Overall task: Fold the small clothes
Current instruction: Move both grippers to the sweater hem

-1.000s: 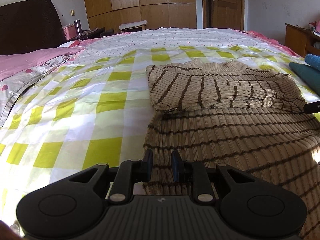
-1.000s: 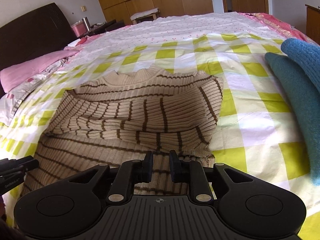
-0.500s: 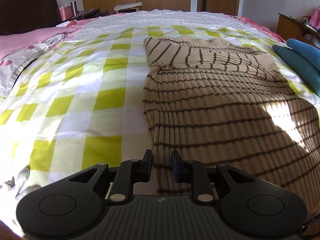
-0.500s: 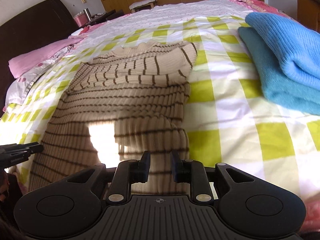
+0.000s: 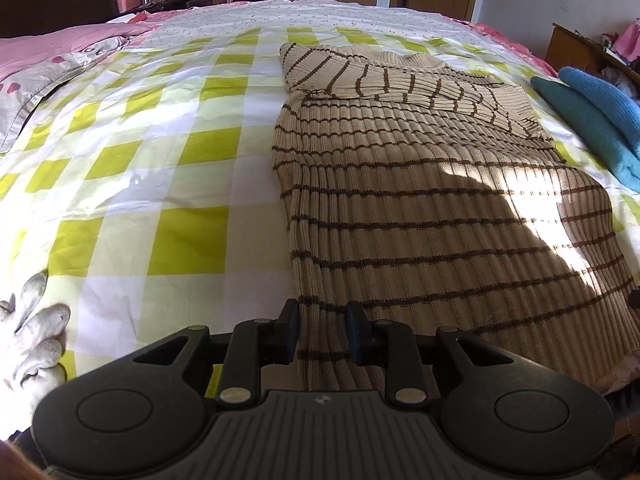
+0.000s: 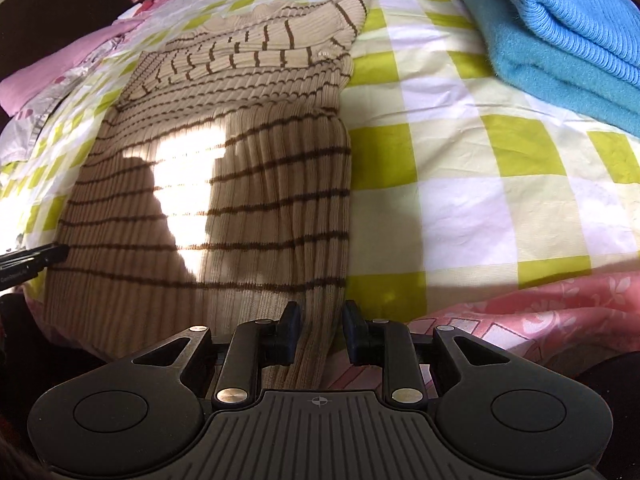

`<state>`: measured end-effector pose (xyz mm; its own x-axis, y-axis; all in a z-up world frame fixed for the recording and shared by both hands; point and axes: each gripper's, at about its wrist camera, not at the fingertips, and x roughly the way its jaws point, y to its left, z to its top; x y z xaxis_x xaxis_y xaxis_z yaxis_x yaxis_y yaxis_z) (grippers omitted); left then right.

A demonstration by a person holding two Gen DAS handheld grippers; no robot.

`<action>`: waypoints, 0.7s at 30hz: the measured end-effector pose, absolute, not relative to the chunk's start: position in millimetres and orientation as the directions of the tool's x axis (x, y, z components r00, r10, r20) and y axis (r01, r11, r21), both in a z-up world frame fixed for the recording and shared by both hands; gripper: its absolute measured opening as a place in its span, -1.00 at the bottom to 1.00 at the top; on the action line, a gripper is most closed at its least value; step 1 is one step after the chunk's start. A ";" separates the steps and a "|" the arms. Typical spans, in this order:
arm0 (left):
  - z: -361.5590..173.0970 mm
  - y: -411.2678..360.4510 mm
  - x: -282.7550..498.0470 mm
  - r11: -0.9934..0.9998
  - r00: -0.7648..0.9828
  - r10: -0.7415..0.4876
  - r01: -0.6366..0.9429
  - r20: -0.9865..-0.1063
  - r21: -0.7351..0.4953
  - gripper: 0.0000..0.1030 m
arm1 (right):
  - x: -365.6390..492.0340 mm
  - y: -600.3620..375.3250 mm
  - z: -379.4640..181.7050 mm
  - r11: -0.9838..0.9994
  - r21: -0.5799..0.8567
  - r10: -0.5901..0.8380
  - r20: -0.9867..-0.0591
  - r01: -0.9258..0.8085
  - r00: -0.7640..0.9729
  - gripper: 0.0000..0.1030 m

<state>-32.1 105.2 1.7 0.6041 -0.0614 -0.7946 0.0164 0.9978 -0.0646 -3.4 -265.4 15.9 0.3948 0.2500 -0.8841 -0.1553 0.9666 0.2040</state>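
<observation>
A beige sweater with brown stripes [image 5: 420, 208] lies flat on the checked bed, sleeves folded across its chest at the far end; it also shows in the right wrist view [image 6: 224, 184]. My left gripper [image 5: 322, 334] stands at the sweater's near left hem corner, jaws slightly apart with the hem fabric between them. My right gripper [image 6: 318, 330] stands at the near right hem corner, jaws slightly apart around the hem. The hem hangs over the bed's near edge.
Folded blue knitwear [image 6: 560, 28] lies on the bed to the right of the sweater, also in the left wrist view [image 5: 592, 116]. White socks [image 5: 36, 340] lie at the near left. Pink pillows [image 5: 60, 44] are at the far left. Wardrobe and door stand behind.
Both grippers have pulled back toward the bed's near edge, dragging the sweater's hem out straight. The sweater now lies stretched full length.
</observation>
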 end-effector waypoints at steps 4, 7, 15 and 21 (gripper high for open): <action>1.5 108.0 -37.7 0.997 0.600 -0.062 0.002 -0.797 -0.076 -0.36 | -3.7 -265.0 14.3 0.968 0.197 0.242 -0.891 -0.153 0.384 -0.51; 3.7 108.3 -40.5 0.997 0.604 -0.057 -0.006 -0.795 -0.076 -0.36 | -6.8 -264.5 15.2 0.968 0.193 0.242 -0.893 -0.162 0.380 -0.51; 1.7 100.3 -35.9 0.996 0.568 -0.072 -0.002 -0.820 -0.089 -0.39 | -2.7 -271.6 9.7 0.944 0.281 0.327 -0.872 -0.173 0.364 -0.46; 5.6 92.6 -39.5 0.995 0.553 -0.088 0.012 -0.829 -0.097 -0.50 | -5.4 -284.6 8.3 0.920 0.361 0.392 -0.844 -0.152 0.367 -0.47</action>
<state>-39.5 92.6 5.6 0.5525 -0.0878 -0.8289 0.0120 0.9952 -0.0974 -5.4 -284.6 8.3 0.3670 0.3916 -0.8438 -0.1523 0.9201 0.3607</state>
